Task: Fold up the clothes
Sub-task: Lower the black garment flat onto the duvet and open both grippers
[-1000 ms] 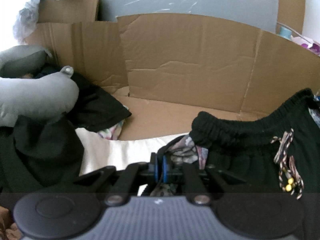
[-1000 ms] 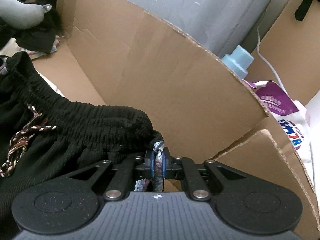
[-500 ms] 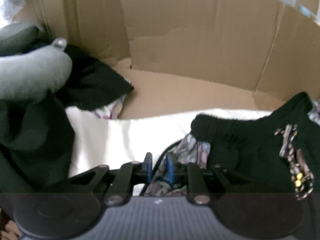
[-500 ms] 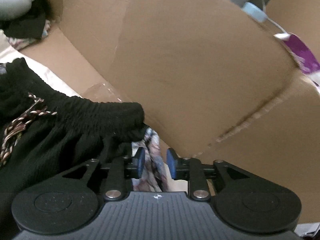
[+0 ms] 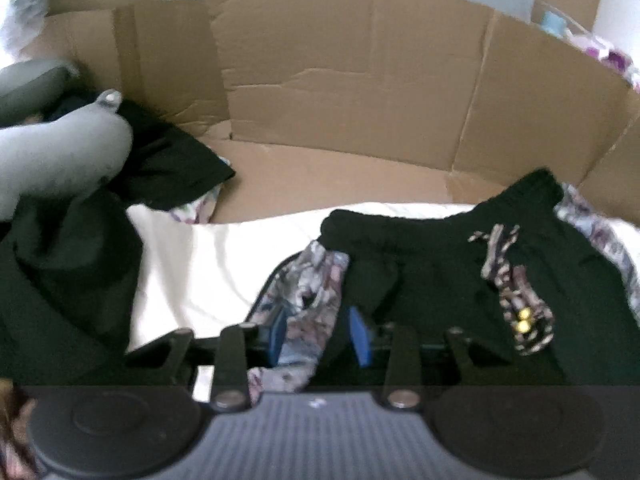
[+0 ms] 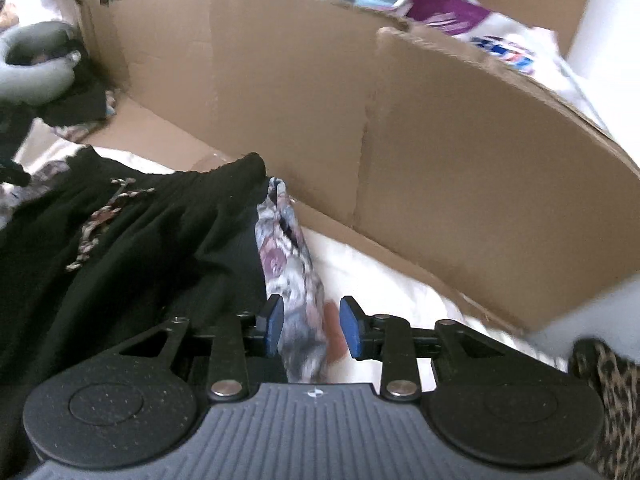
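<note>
Shorts (image 5: 440,272) between both opening claws

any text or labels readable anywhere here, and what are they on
None can be read.
White and purple bag behind the cardboard wall: blue and red lettering, too blurred to read.
Same bag in the left wrist view: only purple blotches.
Black shorts: no print visible.

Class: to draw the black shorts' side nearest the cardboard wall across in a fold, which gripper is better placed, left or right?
Probably the right gripper: its opening jaws straddle the floral edge on the black shorts' side beside the cardboard wall. The left gripper sits at the opposite side.
</note>
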The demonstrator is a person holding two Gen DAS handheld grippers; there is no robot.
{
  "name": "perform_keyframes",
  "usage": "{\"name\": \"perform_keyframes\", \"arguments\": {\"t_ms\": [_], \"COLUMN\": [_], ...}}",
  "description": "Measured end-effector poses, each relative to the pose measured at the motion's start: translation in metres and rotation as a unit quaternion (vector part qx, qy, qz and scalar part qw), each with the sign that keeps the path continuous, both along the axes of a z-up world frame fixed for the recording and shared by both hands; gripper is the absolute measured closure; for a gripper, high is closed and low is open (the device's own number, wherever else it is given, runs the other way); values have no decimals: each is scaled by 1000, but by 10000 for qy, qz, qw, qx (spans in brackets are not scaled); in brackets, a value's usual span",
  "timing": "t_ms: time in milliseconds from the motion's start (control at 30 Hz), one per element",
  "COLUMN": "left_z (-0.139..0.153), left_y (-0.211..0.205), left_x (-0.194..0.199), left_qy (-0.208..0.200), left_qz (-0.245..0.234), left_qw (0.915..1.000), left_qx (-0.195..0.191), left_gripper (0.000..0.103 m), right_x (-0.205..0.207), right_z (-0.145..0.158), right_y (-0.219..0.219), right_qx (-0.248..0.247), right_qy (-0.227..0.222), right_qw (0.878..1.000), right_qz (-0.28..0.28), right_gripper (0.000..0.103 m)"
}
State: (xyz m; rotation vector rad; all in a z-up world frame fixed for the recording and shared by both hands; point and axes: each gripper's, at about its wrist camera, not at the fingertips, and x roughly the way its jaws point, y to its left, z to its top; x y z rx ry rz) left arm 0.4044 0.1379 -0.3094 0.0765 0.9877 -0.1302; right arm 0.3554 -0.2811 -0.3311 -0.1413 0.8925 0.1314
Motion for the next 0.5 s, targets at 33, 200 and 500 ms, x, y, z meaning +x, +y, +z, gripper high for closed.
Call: {"name": "perform_keyframes", "arguments": {"t_ms": [33,200,500], "left_z": [5,22,66], "left_y": [-2,-28,-64], "left_x": [-6,-41,-105], "left_qy": [-33,51,260], "left_qz": [54,-143,28], "left_qw": [9999,9999,9990], "left_qx": [-110,61,-360], "left_gripper": [65,66,65], "right_x": [-10,-68,-185], "right_z": [6,27,72], "right_y": [-3,-17,-39], "right_qx": [117,550,971], "right_qy": [-49,-176,-375], "right_qw": [9999,9981,9867], "right_qz": [-50,-223,-1251], "right_gripper": [65,65,58]}}
